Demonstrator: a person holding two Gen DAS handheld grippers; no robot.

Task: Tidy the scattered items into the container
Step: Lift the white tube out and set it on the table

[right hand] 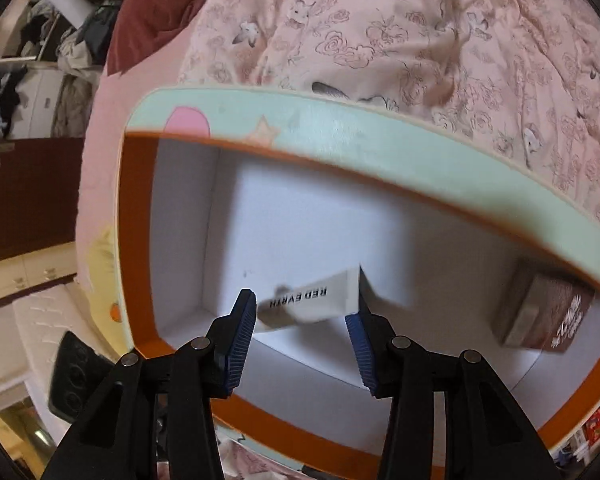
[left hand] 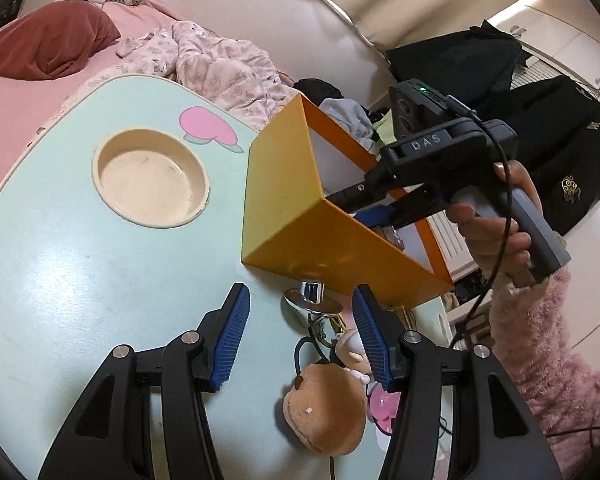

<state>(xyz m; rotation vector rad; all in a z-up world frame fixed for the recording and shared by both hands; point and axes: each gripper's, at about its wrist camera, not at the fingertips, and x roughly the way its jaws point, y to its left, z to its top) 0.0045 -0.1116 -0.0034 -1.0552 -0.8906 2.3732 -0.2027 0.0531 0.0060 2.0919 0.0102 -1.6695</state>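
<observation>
An orange box [left hand: 284, 184] with a white inside stands on the mint-green table [left hand: 80, 280]. My right gripper [left hand: 374, 210] reaches down into it. In the right wrist view the box rim [right hand: 134, 240] frames a white "RED EARTH" tube [right hand: 312, 300], blurred, just beyond my right gripper [right hand: 304, 304], whose pads stand apart from it. A brown carton [right hand: 548, 312] lies at the box's right. My left gripper [left hand: 302, 292] hovers open over the table with nothing between its pads. Below it lie a chrome piece [left hand: 310, 298], a small figure [left hand: 350, 346], a brown plush [left hand: 324, 408] and a pink item [left hand: 382, 406].
A round cup recess [left hand: 152, 180] is sunk into the table's far left. A bed with a floral quilt [left hand: 220, 68] and a maroon pillow [left hand: 48, 48] lies behind. Black clothes [left hand: 560, 152] hang at the right. A hand in a fluffy pink sleeve [left hand: 540, 340] holds the right gripper.
</observation>
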